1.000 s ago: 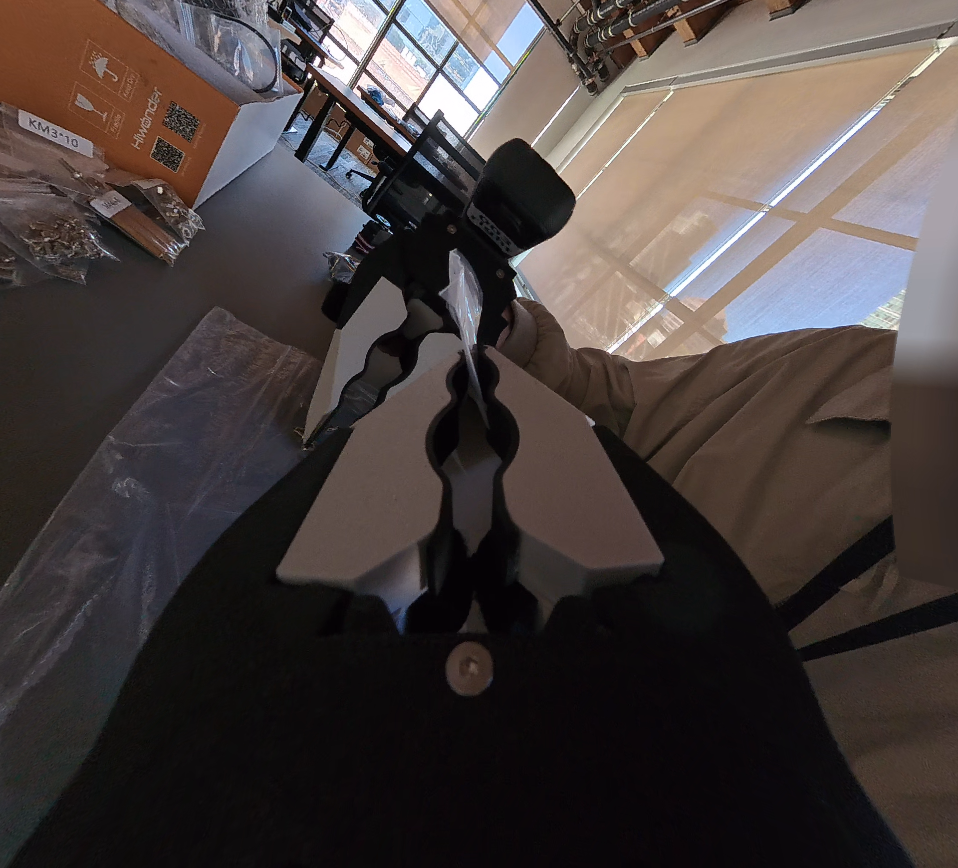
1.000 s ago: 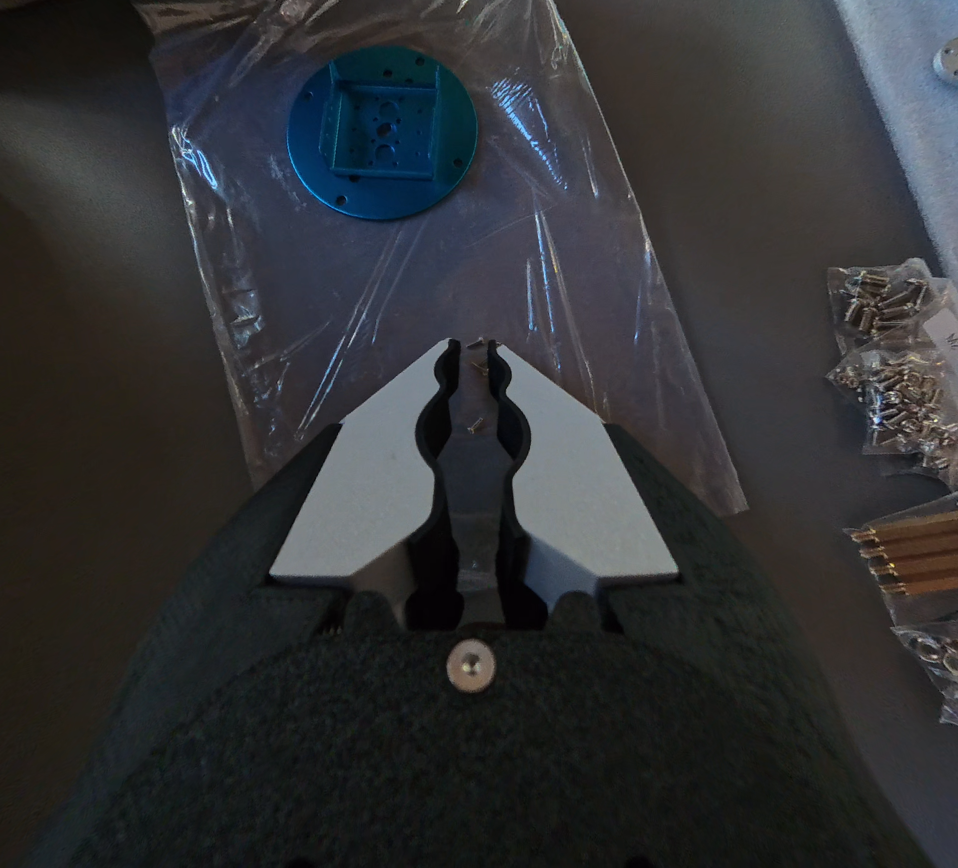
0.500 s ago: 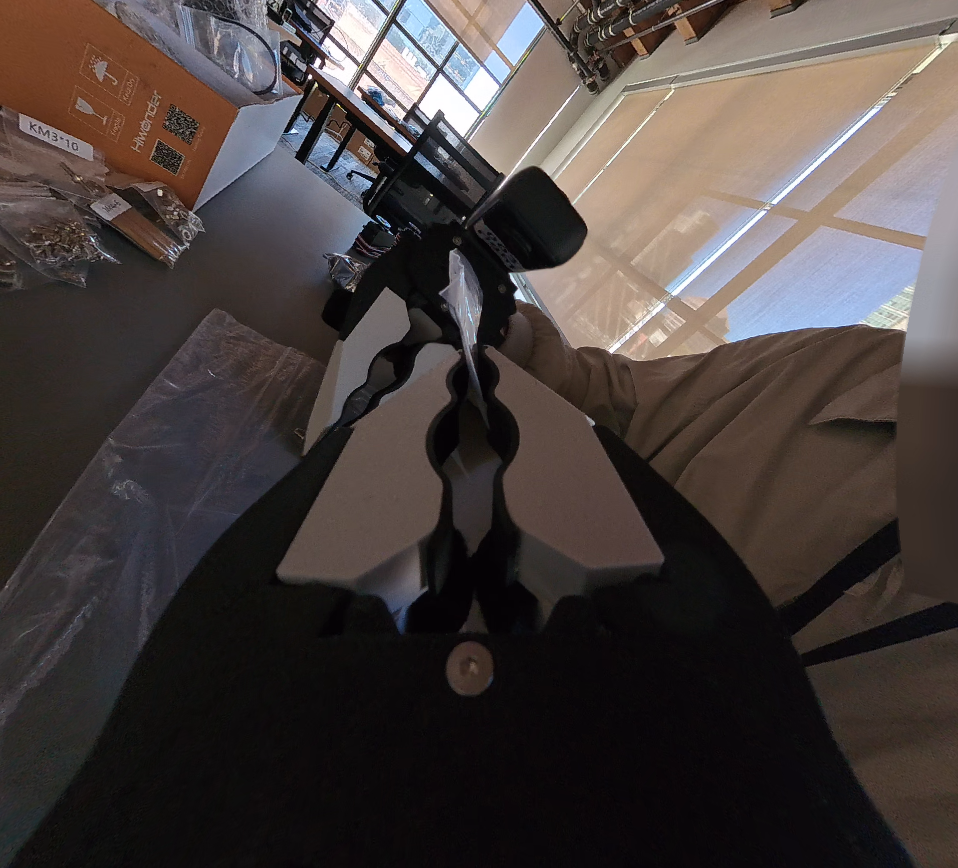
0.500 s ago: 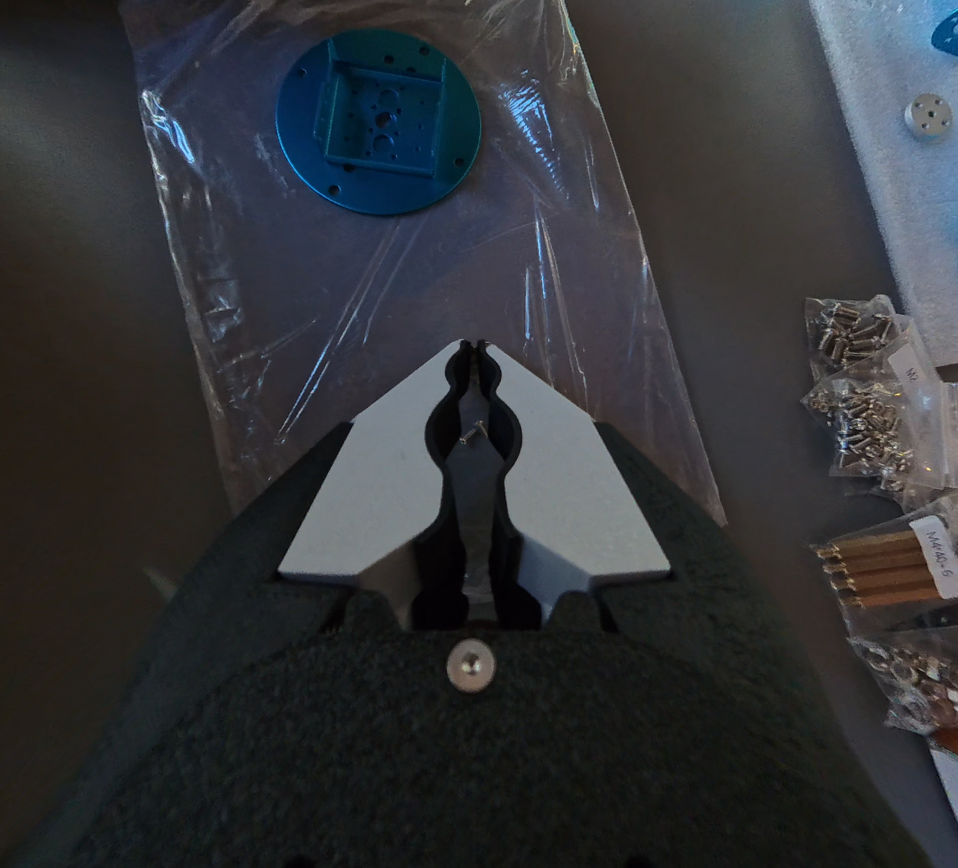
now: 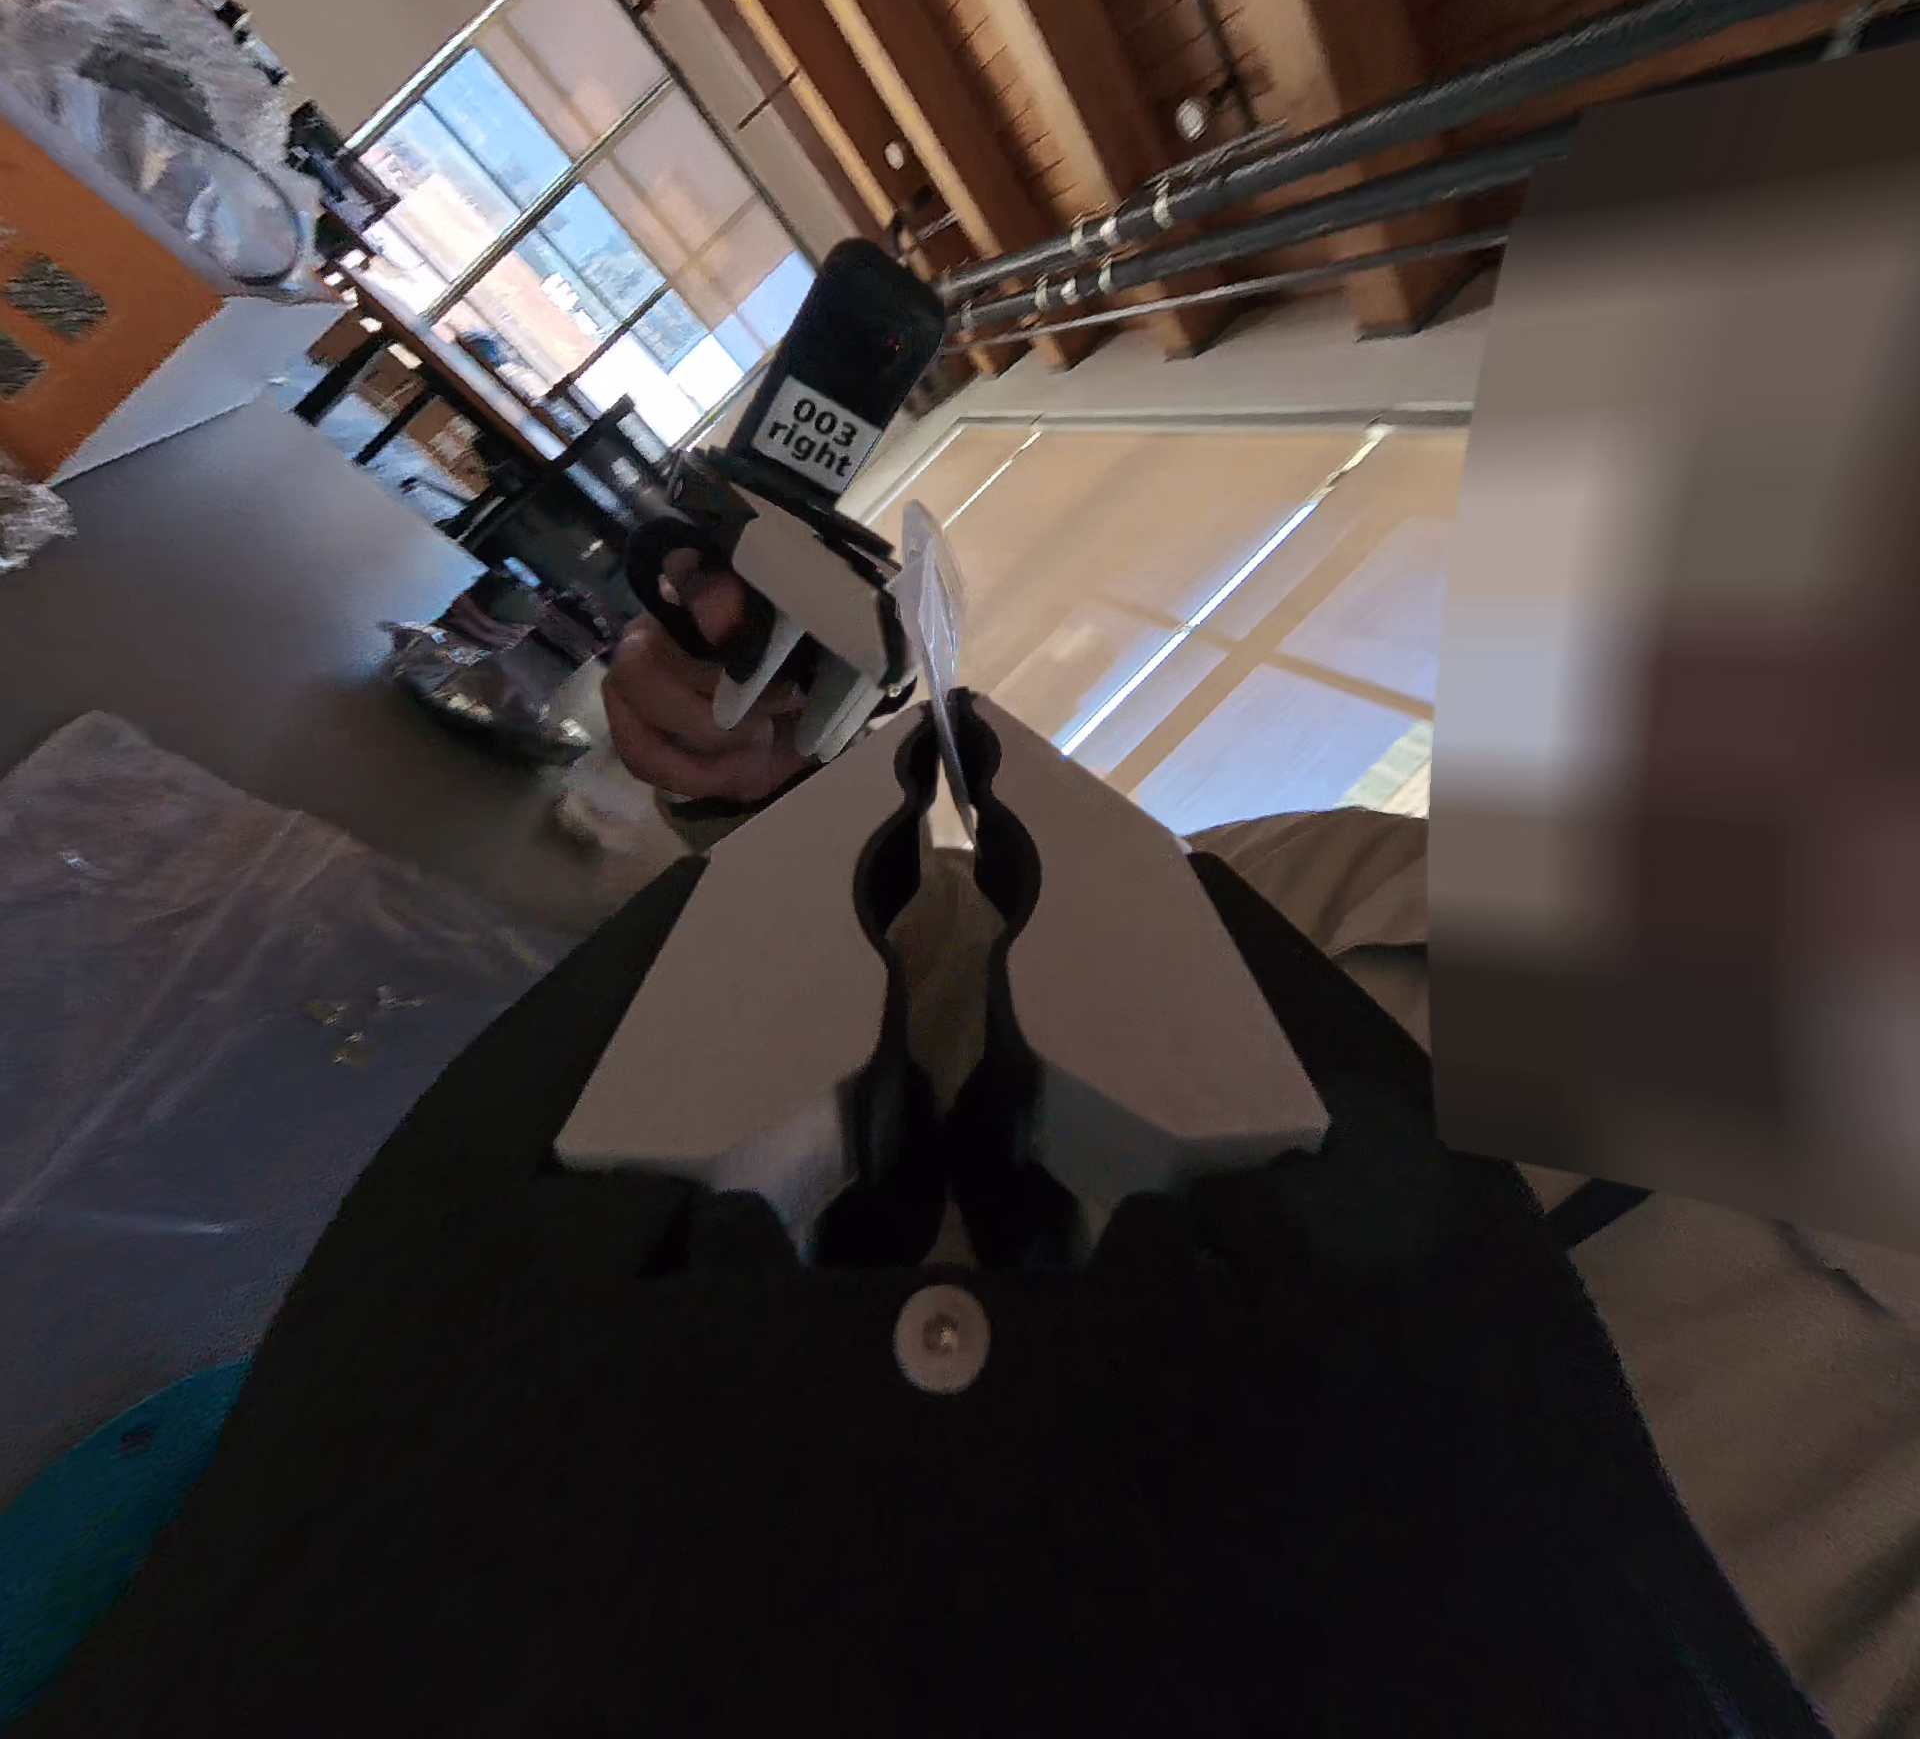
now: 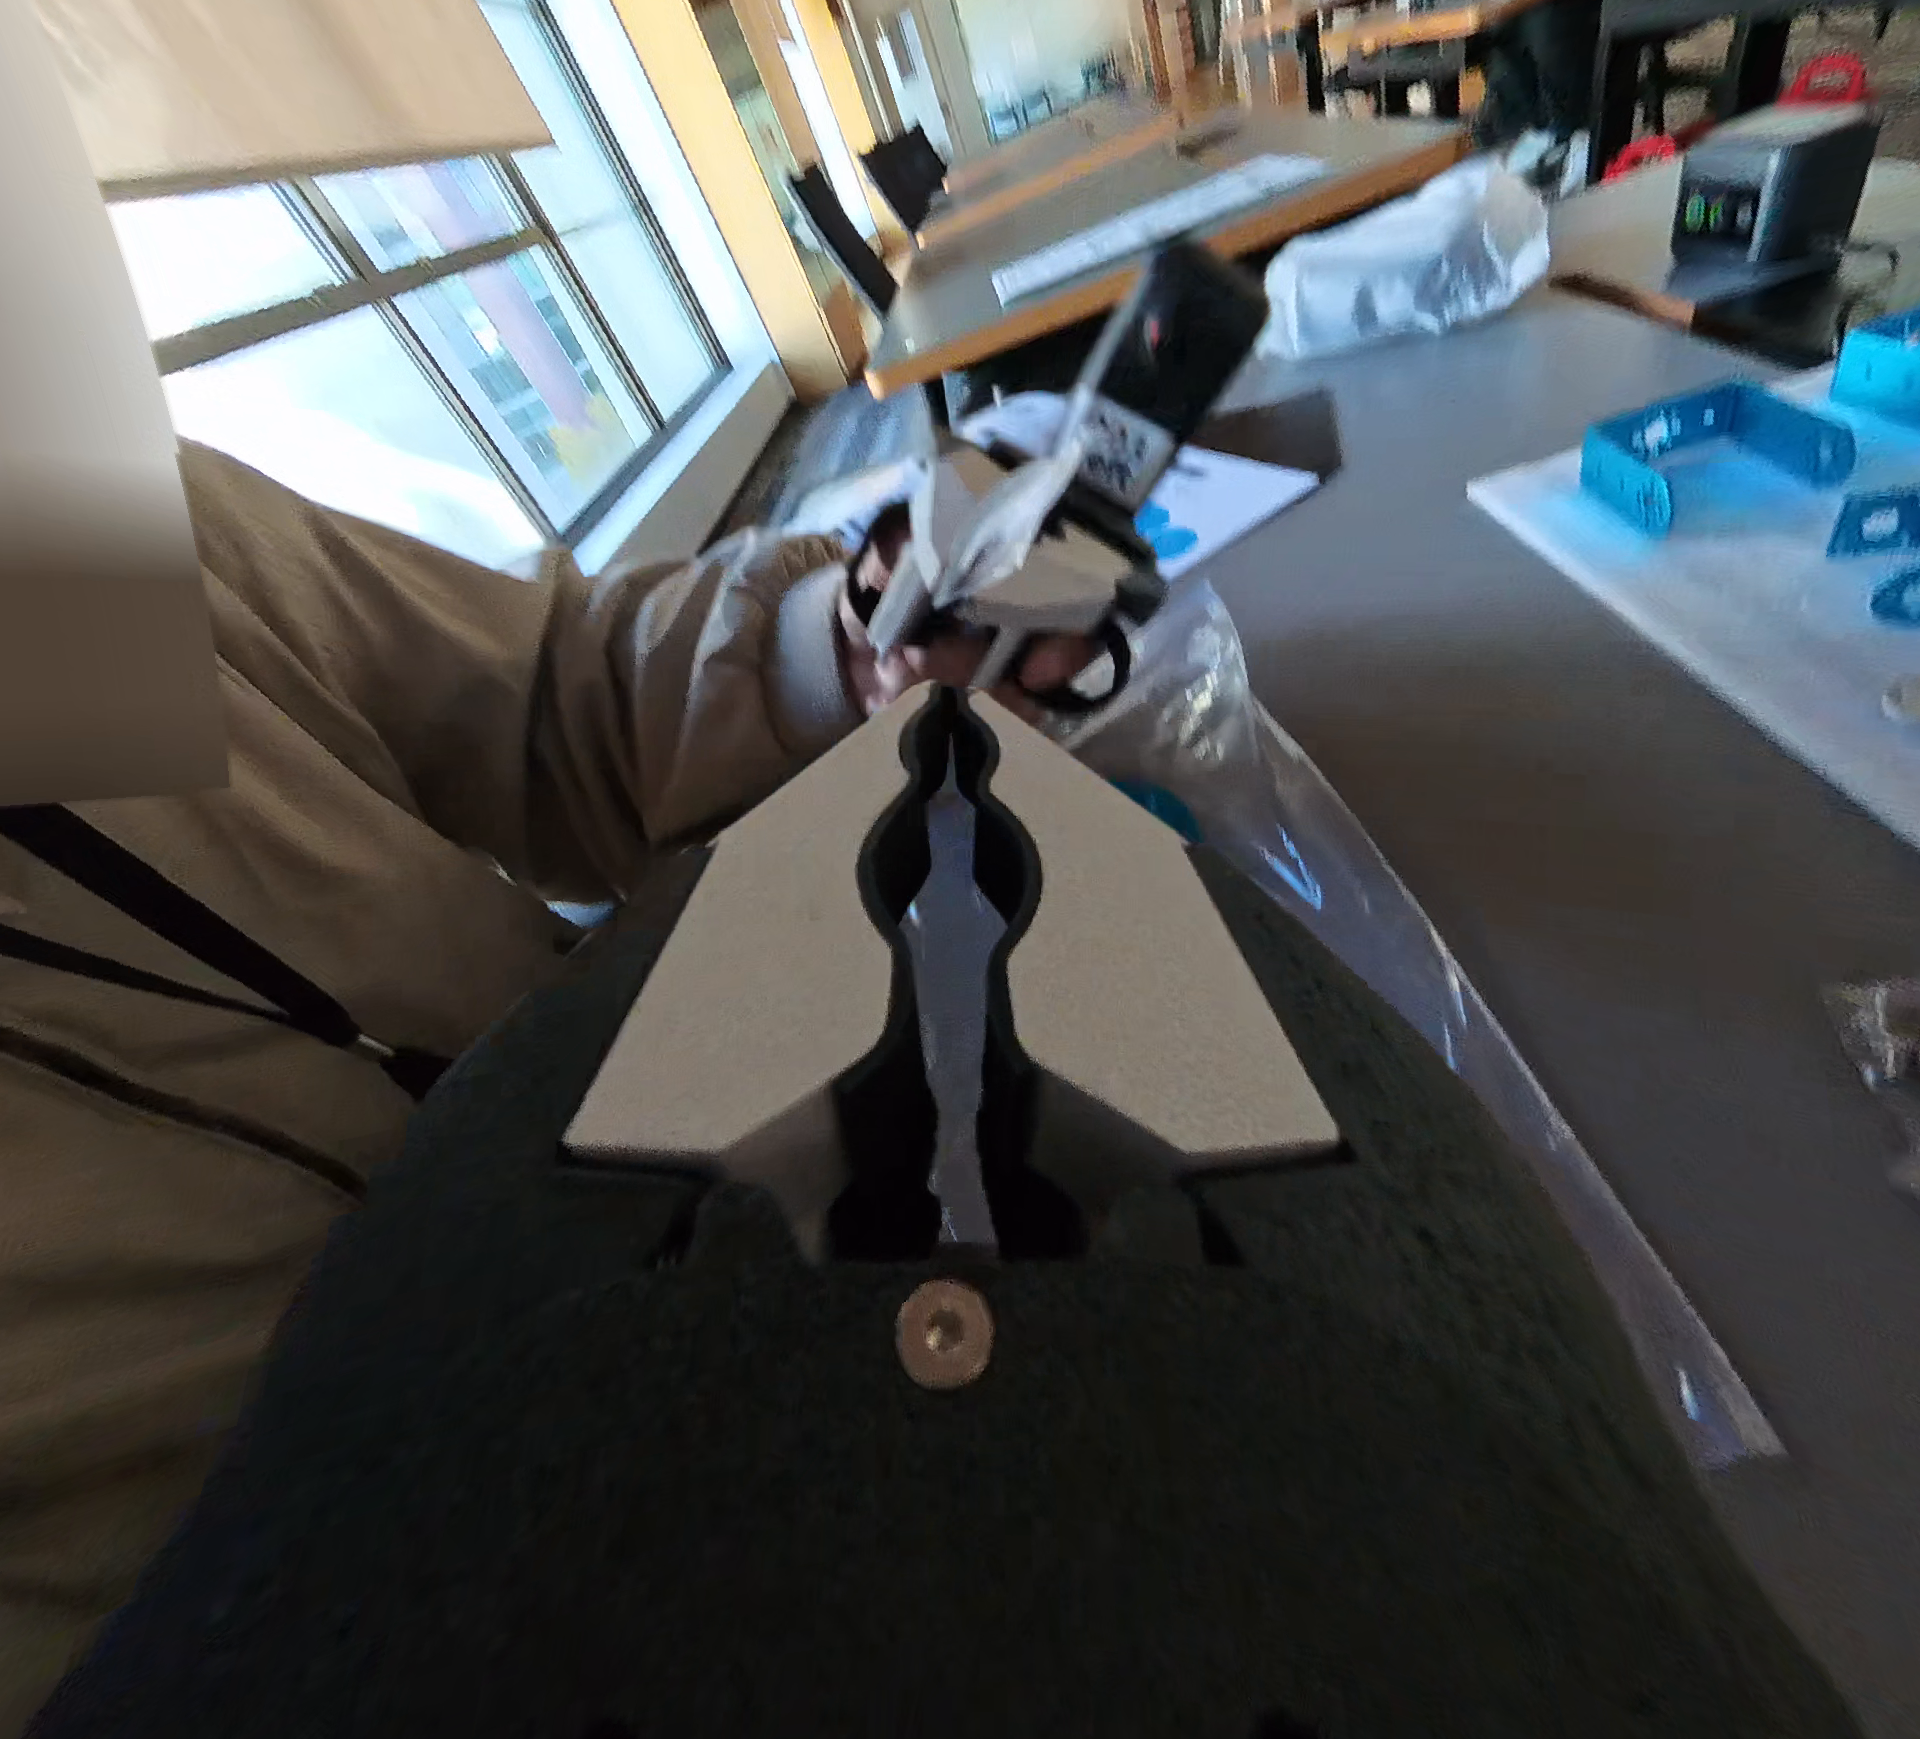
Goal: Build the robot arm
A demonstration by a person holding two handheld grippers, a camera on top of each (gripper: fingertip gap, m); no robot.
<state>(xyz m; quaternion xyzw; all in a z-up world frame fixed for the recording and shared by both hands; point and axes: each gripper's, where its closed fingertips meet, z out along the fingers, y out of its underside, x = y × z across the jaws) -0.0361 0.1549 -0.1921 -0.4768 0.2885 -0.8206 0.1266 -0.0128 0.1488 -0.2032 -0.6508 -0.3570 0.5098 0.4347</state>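
- We work over a grey table [image 6: 1558, 754] by bright windows.
- Our left gripper [image 5: 951, 713] pinches a small clear bag [image 5: 935, 609]; right gripper [image 6: 948, 702] looks closed, contents unclear.
- A loose pinch could drop the bag onto the plastic sheet [image 5: 208, 962].

Small clear plastic bag [image 5: 940, 650] upright, edge pinched between closed left tool [image 5: 954, 702].

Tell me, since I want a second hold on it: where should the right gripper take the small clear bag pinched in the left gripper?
Probably its free upper edge. The small clear bag stands out thin and flat beyond the shut tips of the left gripper. The right gripper, now shut, should open and close across the two flat faces from above.
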